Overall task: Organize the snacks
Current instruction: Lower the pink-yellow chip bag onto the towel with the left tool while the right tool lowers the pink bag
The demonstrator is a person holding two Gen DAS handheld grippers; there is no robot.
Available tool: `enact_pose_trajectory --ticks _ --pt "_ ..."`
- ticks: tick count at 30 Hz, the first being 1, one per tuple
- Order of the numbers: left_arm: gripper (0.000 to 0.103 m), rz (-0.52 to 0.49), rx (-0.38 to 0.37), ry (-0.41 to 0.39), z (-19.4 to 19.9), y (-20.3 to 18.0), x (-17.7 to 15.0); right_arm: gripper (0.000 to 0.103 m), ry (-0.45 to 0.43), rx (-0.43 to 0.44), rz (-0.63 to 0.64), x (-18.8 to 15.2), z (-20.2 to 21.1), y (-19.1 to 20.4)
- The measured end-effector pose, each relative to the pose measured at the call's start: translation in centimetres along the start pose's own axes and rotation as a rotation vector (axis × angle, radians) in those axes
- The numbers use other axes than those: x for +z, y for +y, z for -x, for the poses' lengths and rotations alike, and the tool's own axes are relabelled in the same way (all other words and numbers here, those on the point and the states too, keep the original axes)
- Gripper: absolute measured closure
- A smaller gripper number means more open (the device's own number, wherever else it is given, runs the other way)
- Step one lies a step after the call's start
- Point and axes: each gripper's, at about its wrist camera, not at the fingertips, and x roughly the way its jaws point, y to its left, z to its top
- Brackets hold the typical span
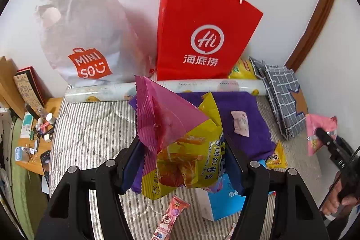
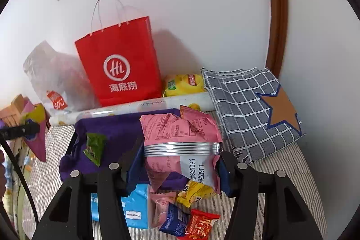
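Note:
My left gripper (image 1: 184,163) is shut on a yellow sweet potato snack bag (image 1: 189,161) with a magenta top, held above the striped bed. My right gripper (image 2: 180,163) is shut on a pink snack bag (image 2: 180,145) with a silver band; it also shows in the left wrist view (image 1: 319,134). A red paper Hi bag (image 1: 202,33) stands upright against the wall, also in the right wrist view (image 2: 121,64). A purple cloth (image 1: 243,118) lies on the bed with a small pale packet (image 1: 240,123) and a green packet (image 2: 94,146) on it.
A Miniso plastic bag (image 1: 85,37) leans on the wall left of the red bag. A paper roll (image 1: 180,87), a grey checked bag (image 2: 254,109), a blue box (image 2: 132,206) and small loose snacks (image 2: 191,219) lie on the bed. A cluttered wooden side table (image 1: 33,134) is left.

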Motion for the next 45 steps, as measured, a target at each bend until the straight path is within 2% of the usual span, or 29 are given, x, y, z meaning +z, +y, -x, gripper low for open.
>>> enact_pose_trajectory --ticks 4,10,20,34,45 --pt "0.037 0.002 -0.012 -0.005 -0.6 0.0 -0.1 0.049 -0.002 -0.012 0.001 -0.1 -0.7 -0.6" --pt "0.037 0.005 -0.008 0.001 -1.9 0.0 0.2 0.049 0.003 0.022 -0.01 -0.5 -2.1 -0.5" --pt "0.037 0.032 -0.013 0.037 -5.4 0.8 0.3 0.049 0.056 0.047 -0.028 -1.6 -6.2 0.3" --pt "0.037 0.053 -0.001 0.124 -11.2 2.3 -0.3 0.049 0.151 0.09 0.027 -2.4 -12.7 3.8" --pt "0.036 0.035 -0.013 0.169 -14.9 1.7 -0.9 0.047 0.261 0.089 0.034 -3.4 -16.6 4.6"
